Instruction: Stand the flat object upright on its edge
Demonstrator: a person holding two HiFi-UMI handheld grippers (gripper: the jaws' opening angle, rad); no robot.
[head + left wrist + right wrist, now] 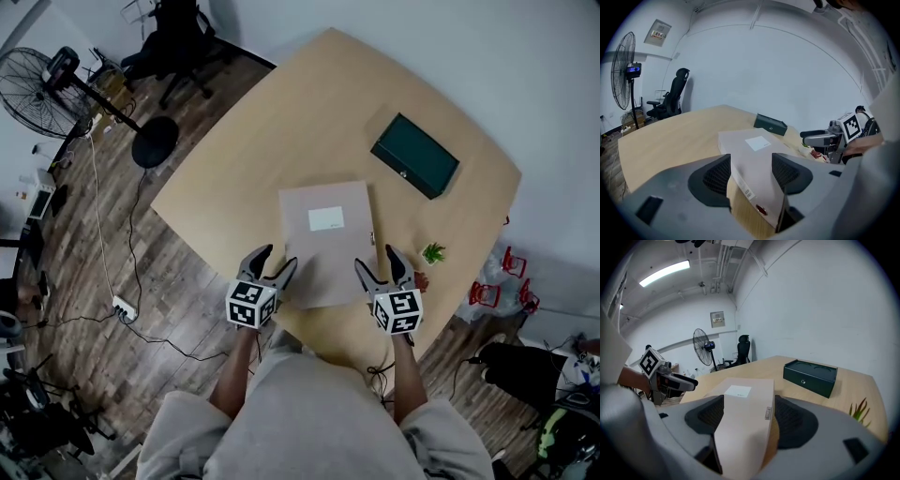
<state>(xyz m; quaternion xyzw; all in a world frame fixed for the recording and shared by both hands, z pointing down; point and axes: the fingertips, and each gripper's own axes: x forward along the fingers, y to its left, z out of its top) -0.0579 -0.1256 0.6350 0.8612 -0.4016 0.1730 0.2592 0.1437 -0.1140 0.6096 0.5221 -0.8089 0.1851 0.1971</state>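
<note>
Left gripper (278, 258) and right gripper (375, 257), each with its jaws spread wide and clamped on nothing, straddle the two near corners of the flat box (326, 248). At each corner one jaw stands over the lid and the other outside the side wall; whether any pad touches the box cannot be told. The box is pale beige with a white label (325, 218) on its lid. It lies flat on the counter (225, 178), its near end close to the counter's near edge. A barcode strip (746, 191) runs along its left side wall, with a small red round mark (761, 209) nearer the corner.

Just right of the box, beside the right gripper, stands a small green plant (433, 252). Farther back and to the right — well apart from the box — lies a dark green case (415, 156), closed and flat. Beyond the counter, on the wood floor (187, 272), are a standing fan (37, 94), a black office chair (178, 37) and a power strip (124, 307) with its cable.
</note>
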